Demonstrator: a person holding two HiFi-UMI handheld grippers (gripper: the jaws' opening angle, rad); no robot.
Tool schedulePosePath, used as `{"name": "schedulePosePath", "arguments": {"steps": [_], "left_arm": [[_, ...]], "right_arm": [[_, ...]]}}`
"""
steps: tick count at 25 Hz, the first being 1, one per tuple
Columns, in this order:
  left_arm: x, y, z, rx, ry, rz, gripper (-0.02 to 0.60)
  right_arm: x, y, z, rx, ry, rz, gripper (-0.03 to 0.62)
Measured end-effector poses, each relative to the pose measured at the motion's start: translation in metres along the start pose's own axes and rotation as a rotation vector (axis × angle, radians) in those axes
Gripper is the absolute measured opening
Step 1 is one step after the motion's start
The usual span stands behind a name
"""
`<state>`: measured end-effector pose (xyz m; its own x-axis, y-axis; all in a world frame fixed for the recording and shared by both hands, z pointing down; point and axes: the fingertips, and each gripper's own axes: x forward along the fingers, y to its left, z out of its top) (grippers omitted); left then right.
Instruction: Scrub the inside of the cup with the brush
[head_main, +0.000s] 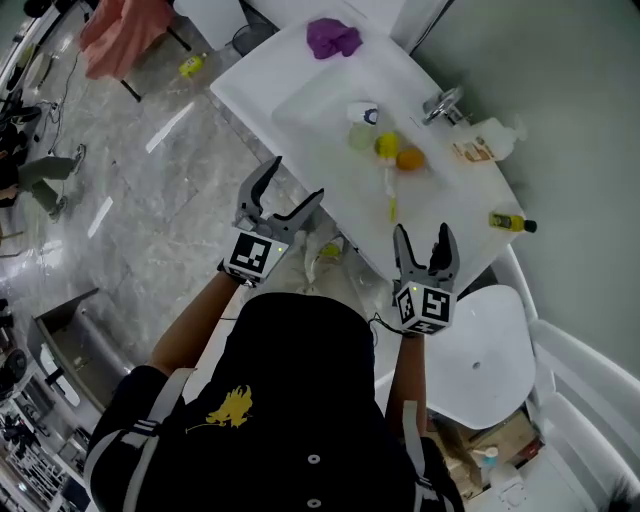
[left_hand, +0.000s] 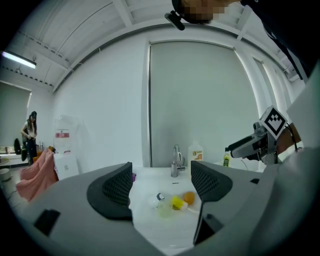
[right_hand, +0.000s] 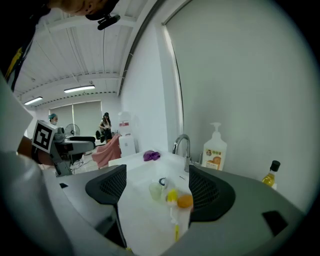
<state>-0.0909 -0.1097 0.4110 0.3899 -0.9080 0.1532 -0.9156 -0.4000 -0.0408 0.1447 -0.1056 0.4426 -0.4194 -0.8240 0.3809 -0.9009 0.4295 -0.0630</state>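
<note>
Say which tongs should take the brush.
Probably right. The right tongs, open and empty, sit just short of the handle end of the brush; the left tongs are nearer the cup.

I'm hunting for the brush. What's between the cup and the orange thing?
The yellow head of the brush lies between the cup and the orange thing in the sink, clearest in the head view.

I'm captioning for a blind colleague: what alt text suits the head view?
From above, a person holds the left hand-held gripper and right hand-held gripper, both open and empty, short of a white sink where a pale cup, a yellow-headed brush and a small orange object lie.
</note>
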Motion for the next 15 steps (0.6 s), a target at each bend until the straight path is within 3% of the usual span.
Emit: {"name": "schedulePosePath", "arguments": {"steps": [5,7,15], "left_arm": [[0.049,0.008,-0.069,0.045,0.094,-0.19,0.373],[0.067,0.009,-0.095,0.028,0.13,-0.248,0.377],[0.149,0.001,-0.167,-0.061,0.242,-0.328,0.391]], "right_arm": [[0.02,-0.011,-0.015,0.007,0.03,-0.07,0.402],[0.032,-0.013,-0.031,0.006,0.059,-0.088,0.402],[0.098,-0.035,-0.068,0.043,0.129,-0.114,0.402]]}}
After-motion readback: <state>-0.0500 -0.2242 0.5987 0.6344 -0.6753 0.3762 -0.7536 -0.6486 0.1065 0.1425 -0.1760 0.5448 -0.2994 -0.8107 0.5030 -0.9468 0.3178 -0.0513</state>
